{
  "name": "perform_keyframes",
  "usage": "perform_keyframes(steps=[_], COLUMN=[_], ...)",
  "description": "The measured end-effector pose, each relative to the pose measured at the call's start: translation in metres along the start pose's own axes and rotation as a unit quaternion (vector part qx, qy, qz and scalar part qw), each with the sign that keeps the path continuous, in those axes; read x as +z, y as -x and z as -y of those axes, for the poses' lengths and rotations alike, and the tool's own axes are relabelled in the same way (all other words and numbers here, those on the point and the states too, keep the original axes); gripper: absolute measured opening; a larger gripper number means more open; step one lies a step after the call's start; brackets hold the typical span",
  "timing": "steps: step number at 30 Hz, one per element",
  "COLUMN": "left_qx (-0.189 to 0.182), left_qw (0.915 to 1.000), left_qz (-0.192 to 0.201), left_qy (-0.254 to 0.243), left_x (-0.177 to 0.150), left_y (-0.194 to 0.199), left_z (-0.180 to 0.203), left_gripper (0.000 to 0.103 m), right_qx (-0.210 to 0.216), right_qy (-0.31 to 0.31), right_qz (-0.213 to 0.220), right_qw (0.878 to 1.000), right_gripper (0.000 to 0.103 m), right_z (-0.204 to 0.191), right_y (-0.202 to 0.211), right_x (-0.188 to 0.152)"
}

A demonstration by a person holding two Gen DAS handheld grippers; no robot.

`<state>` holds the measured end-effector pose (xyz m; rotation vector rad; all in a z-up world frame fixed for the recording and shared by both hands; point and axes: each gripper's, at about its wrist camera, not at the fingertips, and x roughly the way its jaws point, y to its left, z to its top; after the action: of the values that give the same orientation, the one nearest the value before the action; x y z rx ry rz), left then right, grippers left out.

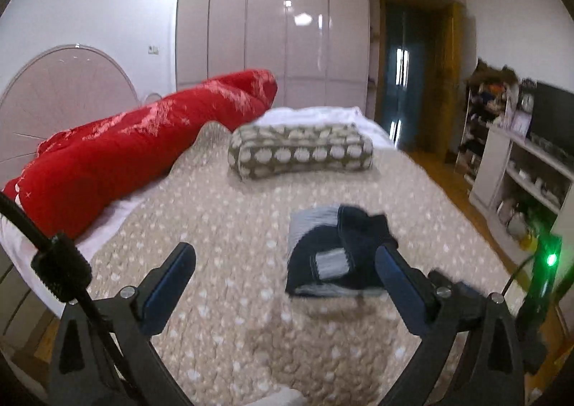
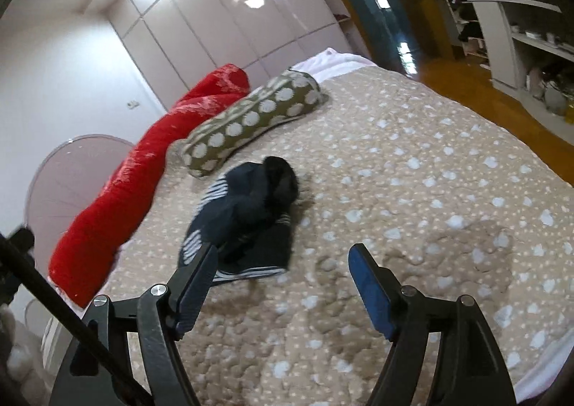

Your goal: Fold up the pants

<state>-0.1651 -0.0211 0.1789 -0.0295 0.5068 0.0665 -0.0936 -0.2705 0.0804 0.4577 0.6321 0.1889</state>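
Note:
The dark navy pants (image 1: 333, 251) with grey-white striped parts lie in a small bunched heap on the beige dotted bedspread (image 1: 229, 226). My left gripper (image 1: 287, 259) is open and empty above the bed, its right finger just in front of the heap. In the right wrist view the pants (image 2: 247, 212) lie ahead and to the left. My right gripper (image 2: 283, 262) is open and empty above the bedspread (image 2: 412, 190), its left finger overlapping the heap's near edge.
A red quilt roll (image 1: 136, 151) lies along the bed's left side, and a brown pillow with white dots (image 1: 301, 151) sits beyond the pants. White wardrobes (image 1: 269, 29) stand behind. Shelves (image 1: 520, 173) and wooden floor are to the right.

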Motion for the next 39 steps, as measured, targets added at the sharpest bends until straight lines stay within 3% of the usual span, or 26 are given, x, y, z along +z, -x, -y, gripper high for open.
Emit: perform_keyframes(steps=[5,9,11,12,14,16,23,28,31,39], left_qx=[0.045,0.093,0.096,0.096,0.082,0.077,0.067,0.075,0.076,0.079], left_qw=[0.9985,0.9929,0.9925,0.9927,0.9936,0.9940,0.9905,0.9843,0.9813,0.9762], left_qz=[-0.031,-0.074,-0.075,-0.072,-0.076,-0.076,-0.120,-0.160,-0.177,-0.202], left_qy=[0.008,0.011,0.013,0.016,0.017,0.016,0.008,0.002,-0.002,0.000], left_x=[-0.002,-0.003,-0.002,-0.002,-0.004,-0.009,-0.022,-0.026,-0.026,-0.023], left_y=[0.008,0.010,0.008,0.005,-0.003,-0.012,-0.037,-0.061,-0.074,-0.104], left_z=[-0.008,-0.022,-0.026,-0.024,-0.020,-0.013,-0.002,0.003,0.009,0.019], left_gripper=[0.100,0.100,0.100,0.100,0.100,0.100,0.100,0.100,0.100,0.100], right_qx=[-0.072,-0.127,-0.119,-0.115,-0.103,-0.090,-0.105,-0.082,-0.090,-0.109], right_qy=[0.076,0.130,0.134,0.120,0.042,0.007,0.048,0.056,0.082,0.077], right_qz=[0.017,-0.017,0.011,0.026,0.054,0.047,0.042,0.018,0.021,-0.033], right_qw=[0.994,0.983,0.984,0.986,0.992,0.995,0.992,0.995,0.992,0.991], right_gripper=[0.080,0.081,0.082,0.087,0.090,0.090,0.090,0.090,0.090,0.090], right_z=[-0.011,-0.019,-0.023,-0.021,-0.007,-0.001,-0.009,-0.018,-0.023,-0.006], right_y=[0.005,0.002,0.019,0.026,0.037,0.035,0.016,0.000,-0.008,-0.037], right_x=[0.028,0.042,0.036,0.032,0.022,0.014,-0.024,-0.019,-0.020,-0.023])
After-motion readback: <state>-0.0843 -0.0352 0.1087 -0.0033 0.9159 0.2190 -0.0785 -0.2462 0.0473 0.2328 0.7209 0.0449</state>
